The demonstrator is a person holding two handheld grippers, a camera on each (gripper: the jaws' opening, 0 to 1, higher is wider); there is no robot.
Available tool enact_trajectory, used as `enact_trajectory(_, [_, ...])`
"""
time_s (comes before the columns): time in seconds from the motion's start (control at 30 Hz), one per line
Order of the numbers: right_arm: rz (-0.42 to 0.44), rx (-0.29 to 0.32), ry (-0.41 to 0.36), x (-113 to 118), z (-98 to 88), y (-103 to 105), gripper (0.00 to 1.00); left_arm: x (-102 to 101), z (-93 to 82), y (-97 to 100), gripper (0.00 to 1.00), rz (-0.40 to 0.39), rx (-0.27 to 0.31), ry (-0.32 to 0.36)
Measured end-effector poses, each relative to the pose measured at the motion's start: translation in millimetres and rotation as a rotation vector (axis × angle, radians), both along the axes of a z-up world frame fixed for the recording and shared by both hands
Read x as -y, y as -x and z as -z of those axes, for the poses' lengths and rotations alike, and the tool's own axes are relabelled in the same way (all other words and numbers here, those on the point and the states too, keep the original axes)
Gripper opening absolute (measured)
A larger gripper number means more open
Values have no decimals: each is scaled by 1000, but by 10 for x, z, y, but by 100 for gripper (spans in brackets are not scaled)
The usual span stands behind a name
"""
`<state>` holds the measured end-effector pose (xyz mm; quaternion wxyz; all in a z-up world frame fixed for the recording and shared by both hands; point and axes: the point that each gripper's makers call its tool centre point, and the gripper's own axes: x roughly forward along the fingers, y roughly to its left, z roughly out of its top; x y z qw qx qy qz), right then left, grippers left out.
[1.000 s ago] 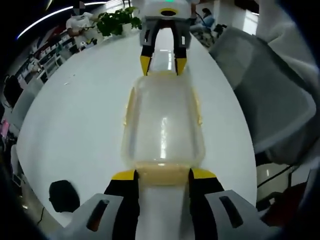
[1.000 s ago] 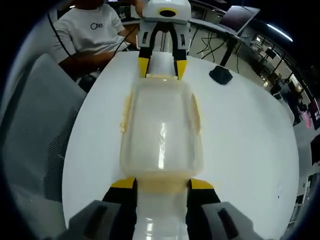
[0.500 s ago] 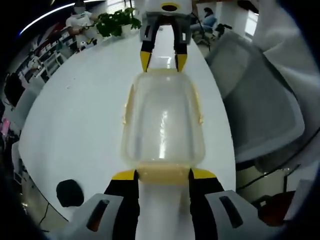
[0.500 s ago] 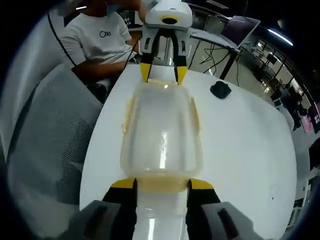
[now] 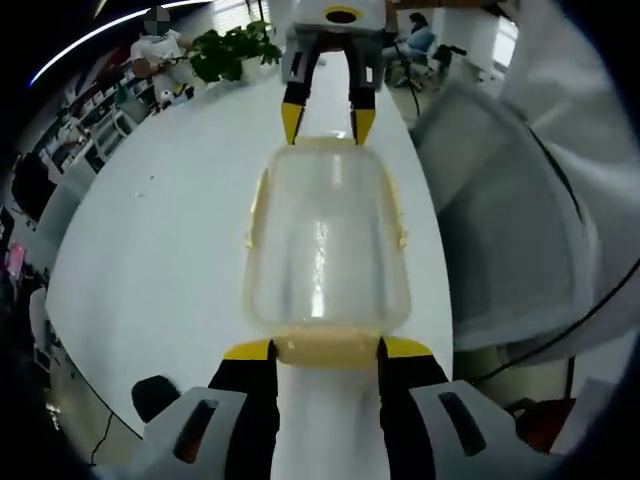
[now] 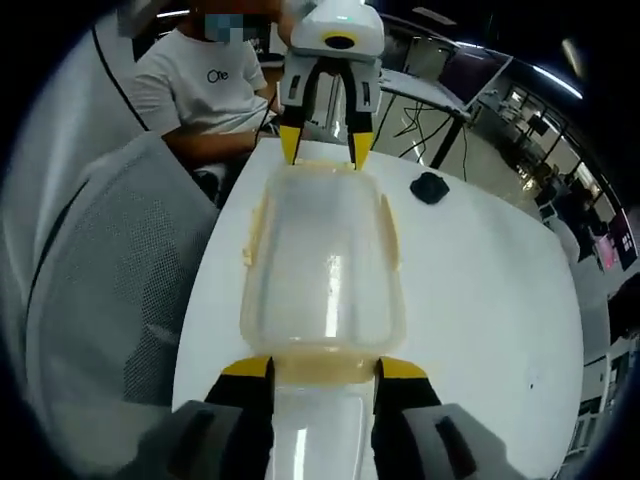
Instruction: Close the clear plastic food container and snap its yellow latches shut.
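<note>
**Container pinned end to end between two claws**

The clear plastic container (image 5: 325, 250) lies lengthwise on the white counter (image 5: 150, 250), lid on, and both claws are on it. The left claw (image 5: 325, 350) sits at one short end, yellow-tipped jaws spread wide either side of the yellow latch (image 5: 325, 348) there, gripping nothing. At the container's far end the right claw (image 5: 325, 118) comes in head-on, jaws parted too, tips touching the rim. From the right gripper view it mirrors: the right claw (image 6: 325, 368) straddles its own latch (image 6: 323, 368), and the left claw (image 6: 325, 148) meets the container (image 6: 325, 265) opposite. Side latches (image 6: 252, 235) flare outward. Beyond the container, a small black object (image 6: 429, 187) rests on the counter, with a grey mesh chair (image 6: 120, 290) alongside.
</note>
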<state>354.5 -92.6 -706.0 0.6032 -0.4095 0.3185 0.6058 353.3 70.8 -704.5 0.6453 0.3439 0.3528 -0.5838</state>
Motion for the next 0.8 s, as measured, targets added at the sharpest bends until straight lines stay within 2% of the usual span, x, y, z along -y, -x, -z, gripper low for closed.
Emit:
enact_trajectory(0.23, [26,3,-5,251,-83,-14,36,272,-125,-47,36,23,20,-12])
enact_trajectory(0.5, [28,21,1,572,-132,-10,36,590,-146,-62,36,28,9,-15])
enact_trajectory(0.8, [40,11,-8,859,-126,-7,36,857,-157,-65,36,35,22,-16])
